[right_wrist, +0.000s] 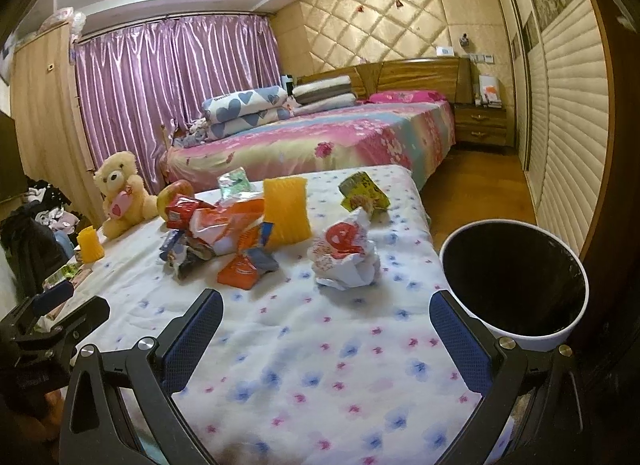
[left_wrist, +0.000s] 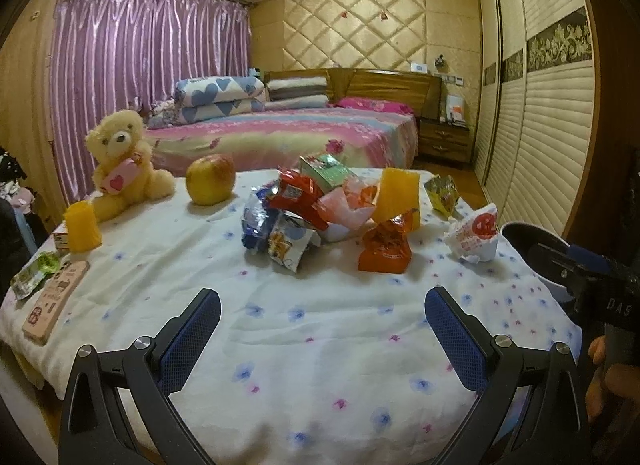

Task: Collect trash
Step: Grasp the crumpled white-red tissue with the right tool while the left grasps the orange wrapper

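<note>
beside table edge [right_wrist: 420, 201], bin [right_wrist: 516, 285]

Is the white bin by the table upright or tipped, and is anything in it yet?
Upright: the white bin stands beside the table with its mouth up. Its inside looks dark; cannot tell whether anything lies at the bottom.

Both the left claw [left_wrist: 322, 315] and the right claw [right_wrist: 326, 317] are showing black angular arms, silver screws and blue meshed pads [left_wrist: 200, 329]; white "DAS" lettering is marking the right claw's body.
</note>
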Tool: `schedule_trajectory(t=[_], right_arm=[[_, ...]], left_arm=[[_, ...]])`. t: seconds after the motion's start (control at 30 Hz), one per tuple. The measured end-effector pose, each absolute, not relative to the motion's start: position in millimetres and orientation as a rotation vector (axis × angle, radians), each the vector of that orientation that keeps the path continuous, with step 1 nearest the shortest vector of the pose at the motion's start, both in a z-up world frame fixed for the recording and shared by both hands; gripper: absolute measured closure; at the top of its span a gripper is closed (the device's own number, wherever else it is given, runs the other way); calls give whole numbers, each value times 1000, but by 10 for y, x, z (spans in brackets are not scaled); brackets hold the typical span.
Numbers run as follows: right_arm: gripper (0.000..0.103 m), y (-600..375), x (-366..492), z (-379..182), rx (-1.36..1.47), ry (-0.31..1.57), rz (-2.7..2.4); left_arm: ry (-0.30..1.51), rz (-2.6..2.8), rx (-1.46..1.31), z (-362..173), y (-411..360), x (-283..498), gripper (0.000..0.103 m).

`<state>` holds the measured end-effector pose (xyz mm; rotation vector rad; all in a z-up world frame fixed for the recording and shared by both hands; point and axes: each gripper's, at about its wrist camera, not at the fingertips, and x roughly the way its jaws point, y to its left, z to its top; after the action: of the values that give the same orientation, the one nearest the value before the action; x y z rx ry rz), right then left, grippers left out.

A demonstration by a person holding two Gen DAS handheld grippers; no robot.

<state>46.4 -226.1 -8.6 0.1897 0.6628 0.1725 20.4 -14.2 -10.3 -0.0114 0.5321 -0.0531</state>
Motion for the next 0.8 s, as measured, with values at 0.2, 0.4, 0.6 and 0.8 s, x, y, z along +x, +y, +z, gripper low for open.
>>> schedule_trajectory(t=[0.2, 0.4, 0.6, 0.8], right_arm=[[0, -2377, 662, -178, 196, 703, 171], [2, -2485, 931, -318, 223, 774, 166], [24, -2554, 1220, -462, 276, 848, 204], [41, -2541, 1437, -537, 307, 894, 257]], left_arm=[[604, -75, -7, -181, -230, 581, 1], [655, -90, -18, -242, -316, 1018, 3], [697, -101, -34, -312, -410, 1419, 7], [765, -120, -50, -408, -539, 1751, 27]])
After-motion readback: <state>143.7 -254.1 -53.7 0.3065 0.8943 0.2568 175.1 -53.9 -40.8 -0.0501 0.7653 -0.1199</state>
